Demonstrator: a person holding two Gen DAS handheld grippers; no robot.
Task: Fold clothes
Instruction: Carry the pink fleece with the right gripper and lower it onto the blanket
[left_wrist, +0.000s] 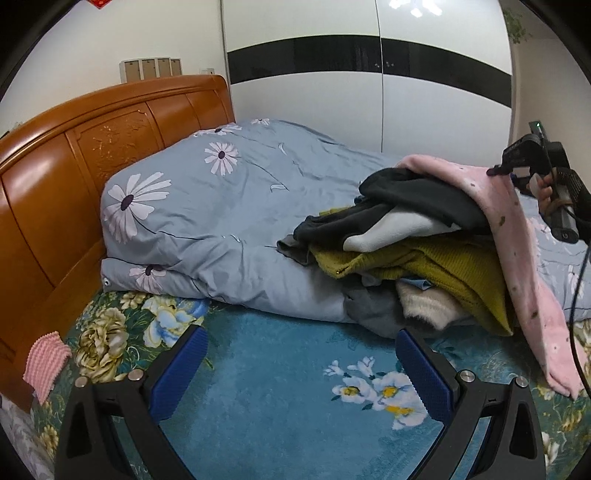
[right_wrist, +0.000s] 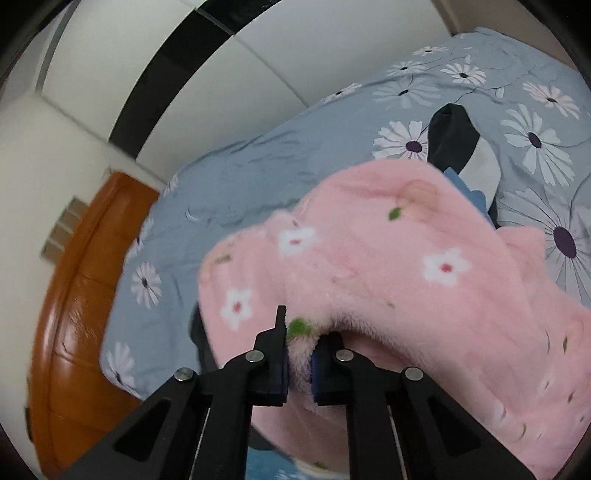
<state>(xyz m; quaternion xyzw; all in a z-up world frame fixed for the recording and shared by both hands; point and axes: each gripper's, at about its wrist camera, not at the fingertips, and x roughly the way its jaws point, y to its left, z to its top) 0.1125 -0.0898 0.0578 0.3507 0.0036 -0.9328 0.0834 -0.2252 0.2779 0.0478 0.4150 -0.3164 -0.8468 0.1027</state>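
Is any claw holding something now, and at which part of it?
The right claw is shut on the pink fleece garment, pinching a bunched fold of it; which part cannot be told. The left claw is open and holds nothing.

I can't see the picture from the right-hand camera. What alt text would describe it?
The right claw is shut on a fold of a fluffy pink garment printed with small white flowers, which fills the middle of the view. Behind it lie a grey-blue daisy-print duvet, a dark garment and an orange wooden headboard.
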